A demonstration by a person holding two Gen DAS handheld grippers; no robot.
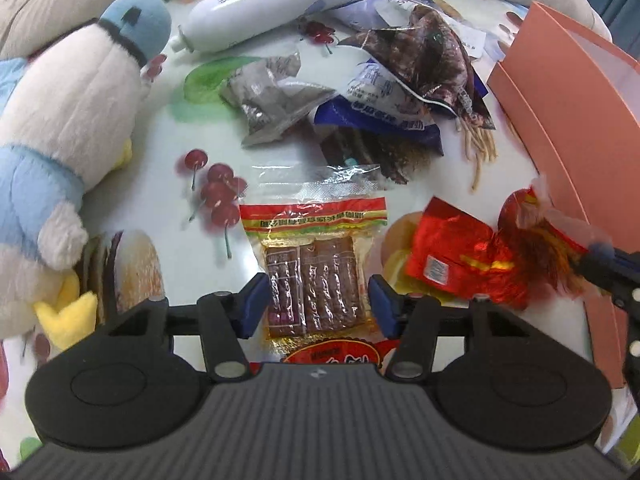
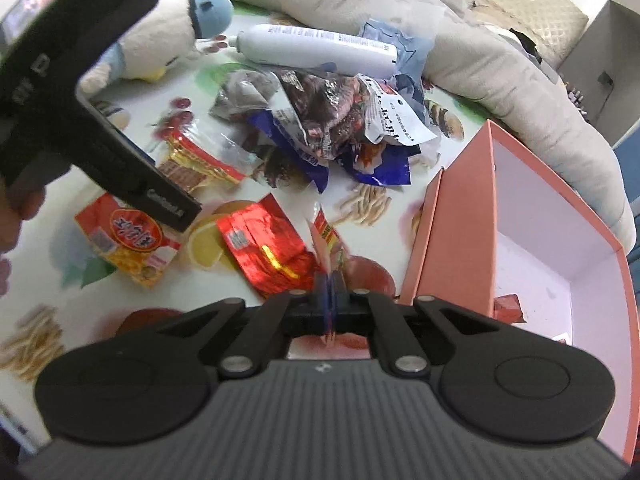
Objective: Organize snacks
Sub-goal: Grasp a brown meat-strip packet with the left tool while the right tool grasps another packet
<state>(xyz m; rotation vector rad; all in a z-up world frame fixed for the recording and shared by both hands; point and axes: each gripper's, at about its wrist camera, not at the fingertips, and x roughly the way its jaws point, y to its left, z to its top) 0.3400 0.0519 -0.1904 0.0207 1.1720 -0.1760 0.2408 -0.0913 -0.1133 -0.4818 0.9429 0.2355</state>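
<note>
The pink box (image 2: 452, 236) stands open at the right of the fruit-print bench (image 1: 168, 120), stiff card, with a red packet already lying inside. Beside it the loose pile of snack bags (image 2: 332, 128) looks light and crinkly, probably slippery film that is best pinched at a sealed edge.

The red foil packet (image 2: 264, 256) lies near the box's outer wall; the right gripper (image 2: 330, 286) has its jaws clenched on that packet's torn clear end, so the soft bag would likely dangle and swing if carried.

The clear packet of brown bars (image 1: 316, 276) lies flat between the jaws of the left gripper (image 1: 318, 306), which is tilted steeply down over it, partly spread, pads beside the packet's edges but not pressing. It looks stiffer at the bars, a good place to grip across.
</note>
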